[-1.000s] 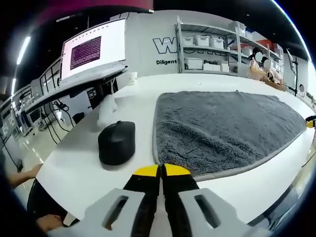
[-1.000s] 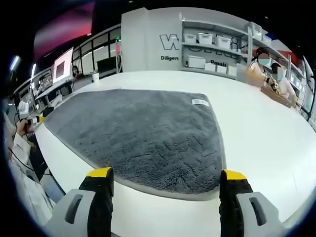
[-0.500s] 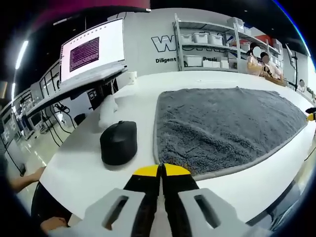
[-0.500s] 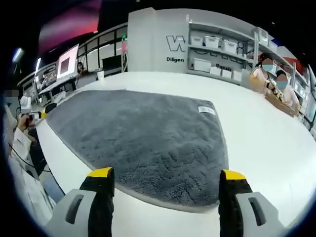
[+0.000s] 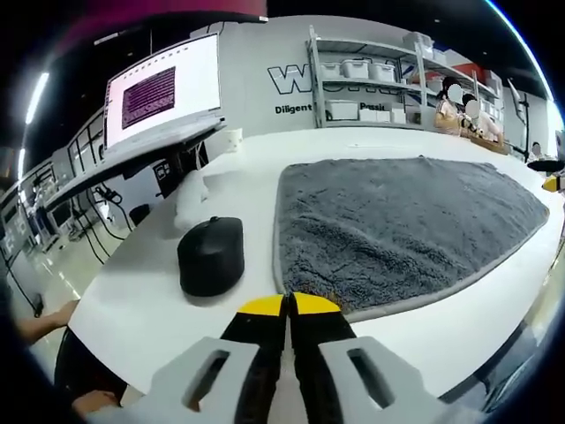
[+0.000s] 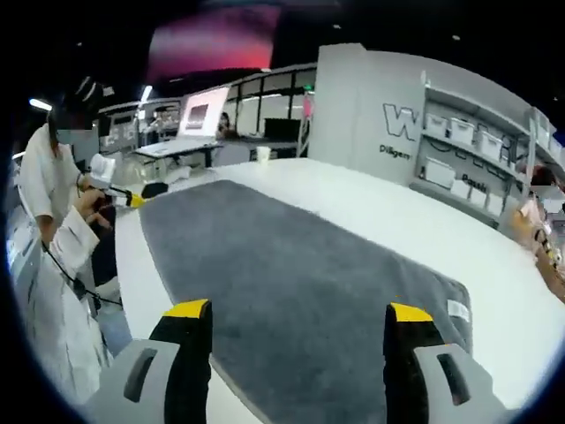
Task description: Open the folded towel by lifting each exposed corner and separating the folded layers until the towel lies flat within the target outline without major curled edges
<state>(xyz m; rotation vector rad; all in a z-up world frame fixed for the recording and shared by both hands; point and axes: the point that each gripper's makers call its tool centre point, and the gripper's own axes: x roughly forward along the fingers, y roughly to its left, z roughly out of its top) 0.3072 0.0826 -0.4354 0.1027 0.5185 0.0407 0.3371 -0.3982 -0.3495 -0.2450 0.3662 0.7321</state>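
A grey plush towel (image 5: 397,225) lies spread flat on the white table (image 5: 150,300), with a pale bound edge around it. My left gripper (image 5: 290,305) is shut with nothing in it, its yellow tips hovering just off the towel's near left corner. In the right gripper view the same towel (image 6: 300,291) stretches away under my right gripper (image 6: 296,314), which is open and raised over its near part. A small white label (image 6: 458,309) sits at the towel's right corner. The left gripper (image 6: 132,200) shows far off at the left, in the person's hand.
A black rounded object (image 5: 212,254) rests on the table left of the towel. A monitor (image 5: 163,93) stands on a desk behind, and shelves with white bins (image 5: 362,84) line the back wall. The person in a white coat (image 6: 53,256) stands at the table's left edge.
The right gripper view has swung left and risen over the towel, so the label is now at the right. The left gripper view has hardly shifted; the towel has not moved.
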